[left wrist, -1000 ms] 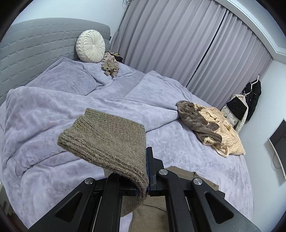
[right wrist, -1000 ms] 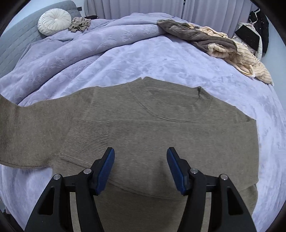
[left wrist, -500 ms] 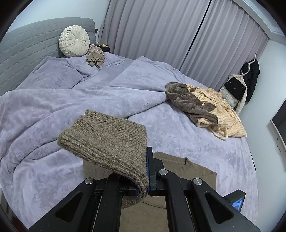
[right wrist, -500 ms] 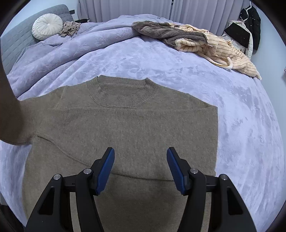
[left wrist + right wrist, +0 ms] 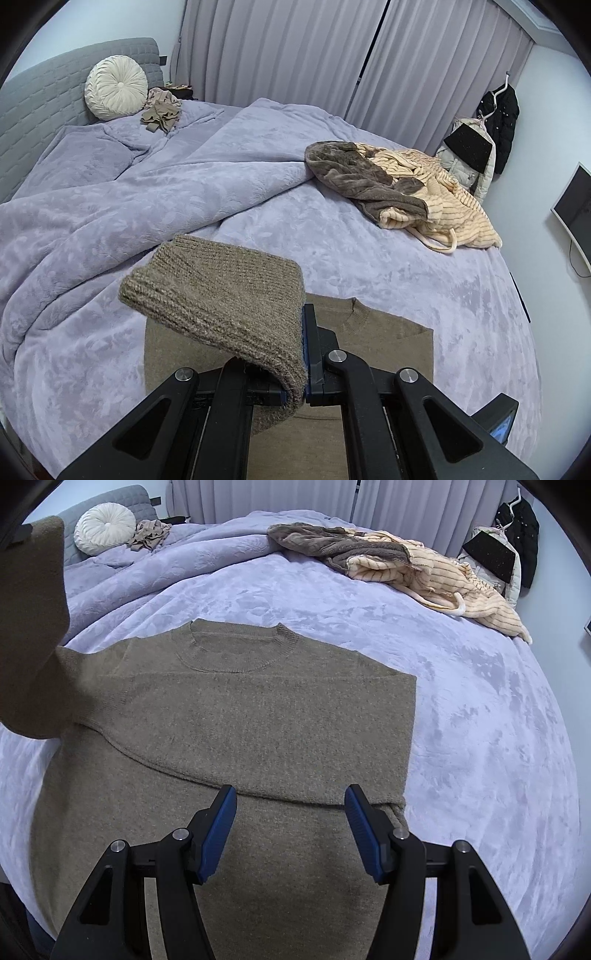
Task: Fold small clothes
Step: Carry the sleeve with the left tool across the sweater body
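From the left wrist, the left gripper (image 5: pixel 303 354) is clamping tight on the ribbed cuff (image 5: pixel 221 295) of a brown sweater (image 5: pixel 384 332), and the cuff is arching up over the black fingers. The sweater is lying flat on the lilac blanket (image 5: pixel 369 243) covering the bed, its neck pointing away from the camera. Beyond the sweater, a heap of 2 garments, 1 brown (image 5: pixel 354 177) and 1 cream striped (image 5: pixel 443 192), is resting on the blanket. Far past the sweater, a round white cushion (image 5: pixel 116 86) is leaning against the grey headboard (image 5: pixel 33 96), with a small beige garment (image 5: pixel 162 112) just beside it. Grey curtains (image 5: pixel 295 51) are hanging behind the bed, and coats (image 5: pixel 495 110) are hanging on the wall to the right.

From the right wrist, the right gripper (image 5: pixel 291 834) is hovering over the sweater's lower half with its blue pads (image 5: pixel 218 830) standing wide apart, nothing between them. One sleeve (image 5: pixel 33 627) is rising up off the sweater's left side. The other sleeve is lying folded across the chest.
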The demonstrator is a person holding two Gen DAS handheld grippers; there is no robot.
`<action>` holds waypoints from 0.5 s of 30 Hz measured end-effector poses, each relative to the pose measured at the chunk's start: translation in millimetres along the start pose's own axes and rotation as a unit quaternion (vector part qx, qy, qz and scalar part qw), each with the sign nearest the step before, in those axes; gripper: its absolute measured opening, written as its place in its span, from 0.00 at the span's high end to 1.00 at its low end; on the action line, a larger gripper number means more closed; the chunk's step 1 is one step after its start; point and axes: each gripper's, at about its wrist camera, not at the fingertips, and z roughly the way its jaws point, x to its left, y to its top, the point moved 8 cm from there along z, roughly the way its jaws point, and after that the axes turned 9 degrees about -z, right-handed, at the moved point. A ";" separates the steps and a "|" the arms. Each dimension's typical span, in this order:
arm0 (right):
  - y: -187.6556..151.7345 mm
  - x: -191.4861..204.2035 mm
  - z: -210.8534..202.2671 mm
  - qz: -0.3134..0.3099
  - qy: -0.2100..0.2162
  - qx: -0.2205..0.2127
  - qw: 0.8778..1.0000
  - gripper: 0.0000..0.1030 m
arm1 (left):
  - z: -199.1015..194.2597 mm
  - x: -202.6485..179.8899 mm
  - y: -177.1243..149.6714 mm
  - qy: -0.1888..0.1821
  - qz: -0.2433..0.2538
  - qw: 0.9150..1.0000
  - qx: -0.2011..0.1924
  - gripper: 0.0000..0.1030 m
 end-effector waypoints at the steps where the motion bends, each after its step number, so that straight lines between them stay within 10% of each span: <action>1: -1.1 -2.7 -1.3 0.000 -0.001 -0.001 1.000 0.37 | 2.3 -4.2 -2.0 -0.001 0.002 1.000 0.002 0.94; 15: -18.6 -41.3 -17.2 0.002 -0.024 -0.007 1.000 0.37 | 36.3 -55.9 -33.2 -0.010 0.019 0.999 0.033 0.94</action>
